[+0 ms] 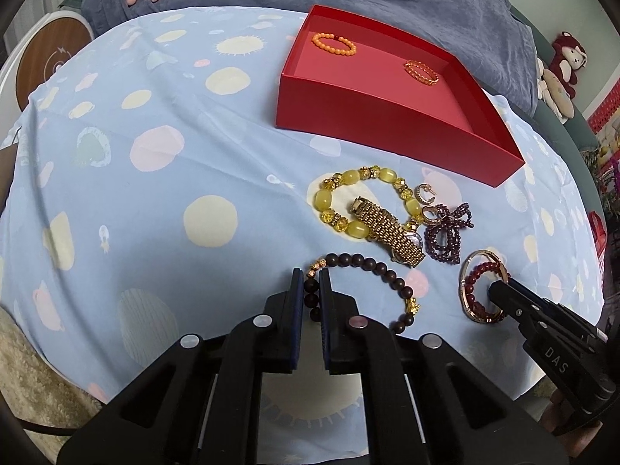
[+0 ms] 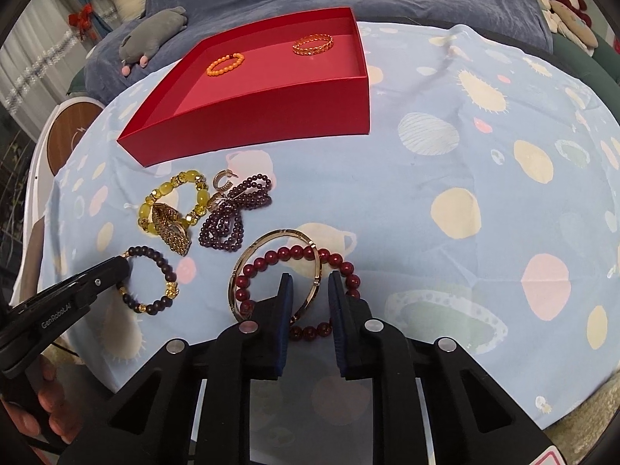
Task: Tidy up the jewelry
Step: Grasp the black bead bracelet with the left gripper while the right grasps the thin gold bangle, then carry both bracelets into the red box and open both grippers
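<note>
Left wrist view shows our left tool [image 1: 312, 285] pinching the dark bead bracelet [image 1: 364, 271] low in the frame. Our right tool [image 2: 310, 286] has its fingers on either side of the gold bangle [image 2: 277, 273] and red bead bracelet [image 2: 302, 254], not yet squeezing. It might grab both together, and one could drop before the red box [image 2: 271, 104].

Both wrist views look steeply down, close, sharing red box [image 1: 391, 116]

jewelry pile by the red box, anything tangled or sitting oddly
Yes. The gold watch lies across the yellow bead bracelet instead of flat on the cloth, and the gold bangle overlaps the red bead bracelet, so the right jaws straddle both.
</note>
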